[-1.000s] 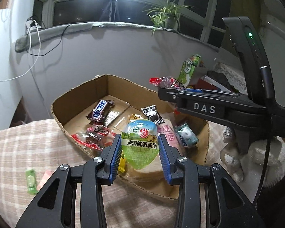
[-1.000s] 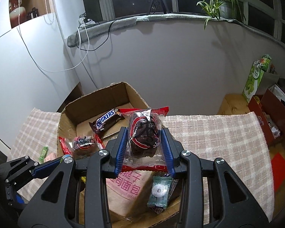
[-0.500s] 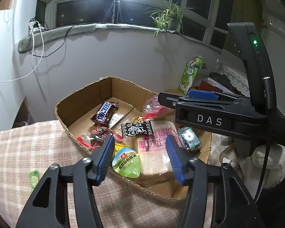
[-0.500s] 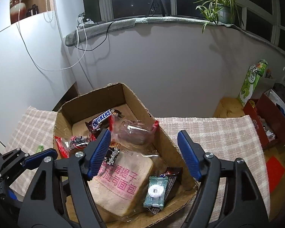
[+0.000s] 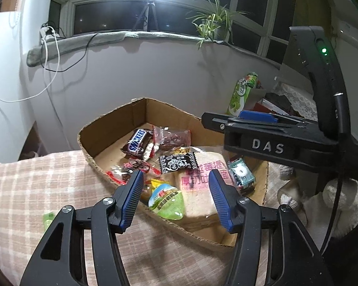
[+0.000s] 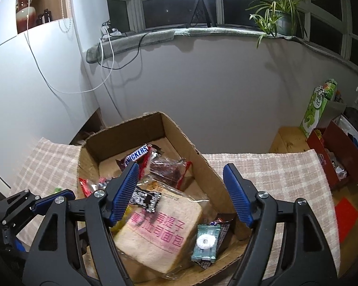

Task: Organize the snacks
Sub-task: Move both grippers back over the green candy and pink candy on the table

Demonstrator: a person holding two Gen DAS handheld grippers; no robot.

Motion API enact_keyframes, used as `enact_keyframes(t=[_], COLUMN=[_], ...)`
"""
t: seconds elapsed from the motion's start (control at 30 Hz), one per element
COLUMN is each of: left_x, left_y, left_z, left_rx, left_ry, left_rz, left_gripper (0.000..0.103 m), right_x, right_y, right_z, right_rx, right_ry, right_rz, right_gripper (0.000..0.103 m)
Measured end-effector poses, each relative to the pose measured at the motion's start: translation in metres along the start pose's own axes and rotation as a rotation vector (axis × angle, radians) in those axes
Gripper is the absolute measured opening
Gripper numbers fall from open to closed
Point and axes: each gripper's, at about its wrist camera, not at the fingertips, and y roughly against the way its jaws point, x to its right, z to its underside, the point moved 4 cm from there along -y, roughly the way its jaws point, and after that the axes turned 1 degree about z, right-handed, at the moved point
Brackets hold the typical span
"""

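Note:
A cardboard box (image 5: 112, 128) (image 6: 186, 143) on a checked cloth holds several snacks: a Snickers bar (image 5: 137, 140) (image 6: 136, 155), a red-edged clear packet (image 5: 171, 138) (image 6: 167, 170), a bagged bread slice (image 5: 200, 190) (image 6: 160, 228), a green egg pouch (image 5: 165, 200), a black-and-white packet (image 5: 177, 163) (image 6: 145, 199) and a teal candy (image 5: 241, 174) (image 6: 206, 242). My left gripper (image 5: 176, 197) is open and empty over the box's near edge, above the green pouch. My right gripper (image 6: 181, 195) is open and empty above the box; its body shows in the left wrist view (image 5: 269, 143).
A small green packet (image 5: 49, 218) lies on the cloth left of the box. The checked cloth (image 6: 274, 174) stretches right of the box. A green carton (image 6: 318, 107) and a red bin (image 6: 334, 152) stand at the far right. A white wall rises behind.
Both grippers opened. The left let the green egg pouch fall into the box's near side; the right dropped the red-edged packet beside the Snickers bar. Both then pulled back slightly.

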Motion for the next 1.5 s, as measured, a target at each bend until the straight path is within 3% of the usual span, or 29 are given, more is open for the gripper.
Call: enact_keyframes(t=[0.37,0.6,0.9,1.07,1.23,1.33,1.4,1.5], left_x=[-0.032,-0.077,-0.147,-0.172,-0.176,-0.178,-0.179,-0.177], left_y=[0.019,0.036,0.052,0.041,0.024,0.021,0.019,0.015], left_z=[0.001,0.006,0.017,0.035,0.051,0.055,0.059,0.061], left_rx=[0.023,0.033,0.033,-0.02,-0.087,-0.108,-0.12,-0.136], left_ry=[0.041,0.107,0.215,0.267,0.256,0.246,0.241,0.227], left_rz=[-0.041,-0.09,-0.181,-0.18,-0.17,-0.166,-0.164,-0.158], left_gripper=[0.056,0.056,0.056,0.056,0.053,0.043,0.04,0.037], right_x=[-0.047,-0.084,-0.146,-0.169,-0.174,-0.174,-0.175,-0.176], right_y=[0.016,0.02,0.019,0.0,-0.027,-0.039,-0.046,-0.057], right_z=[-0.004,0.001,0.019,0.041,0.058,0.063,0.066,0.071], right_rx=[0.039,0.037,-0.004,-0.079,-0.214,-0.251,-0.277,-0.316], right_ry=[0.041,0.069,0.124,0.141,0.041,-0.002,-0.029,-0.077], right_rz=[-0.079,-0.159,-0.296,-0.317,-0.367,-0.354,-0.353,-0.358], right_gripper=[0.076,0.076,0.076,0.075,0.055,0.05,0.042,0.039])
